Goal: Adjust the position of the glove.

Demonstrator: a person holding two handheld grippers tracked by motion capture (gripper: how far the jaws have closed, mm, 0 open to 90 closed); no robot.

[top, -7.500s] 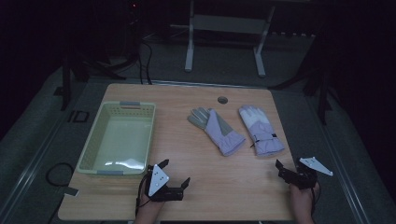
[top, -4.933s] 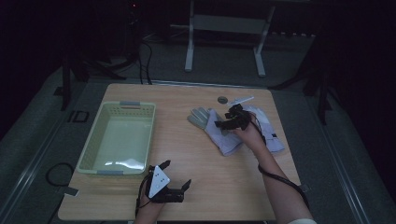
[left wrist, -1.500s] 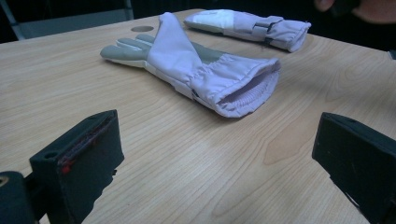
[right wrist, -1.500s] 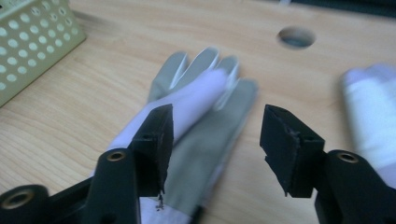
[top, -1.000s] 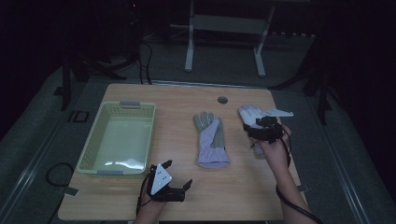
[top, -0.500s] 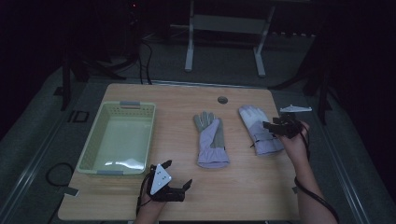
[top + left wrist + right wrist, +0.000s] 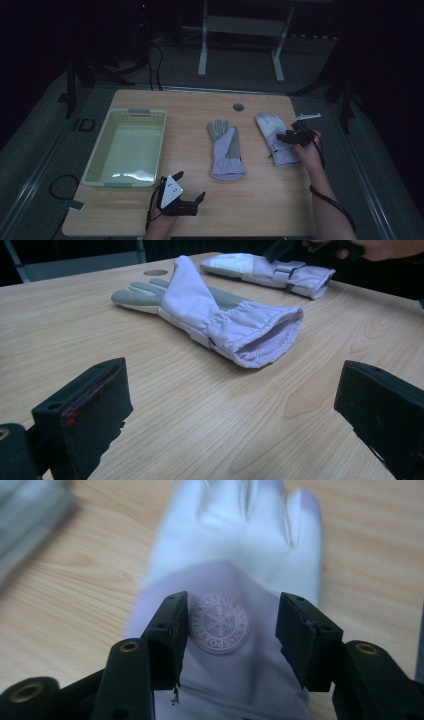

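Two pale lilac gloves lie flat on the wooden table [image 7: 260,200]. The middle glove [image 7: 227,150] has a grey palm, and its open cuff faces my left gripper [image 7: 230,415]. That left gripper [image 7: 190,186] rests near the front edge, jaws wide open with nothing between them. The right glove [image 7: 274,137] carries a round snowflake badge [image 7: 218,622]. My right gripper [image 7: 282,138] hovers low over this glove, open, its jaws [image 7: 227,630] standing either side of the badge. The right glove [image 7: 270,270] also lies beyond the middle glove [image 7: 220,315].
A pale green plastic basket [image 7: 102,167] stands empty on the left of the table. A small round grommet [image 7: 238,107] sits near the far edge. Metal stand legs [image 7: 202,60] and cables lie on the dark floor behind.
The gloves, once overlapping, now lie apart, the middle one shifted left. In the last half second my right gripper came back left over the right glove. The left gripper stayed put.
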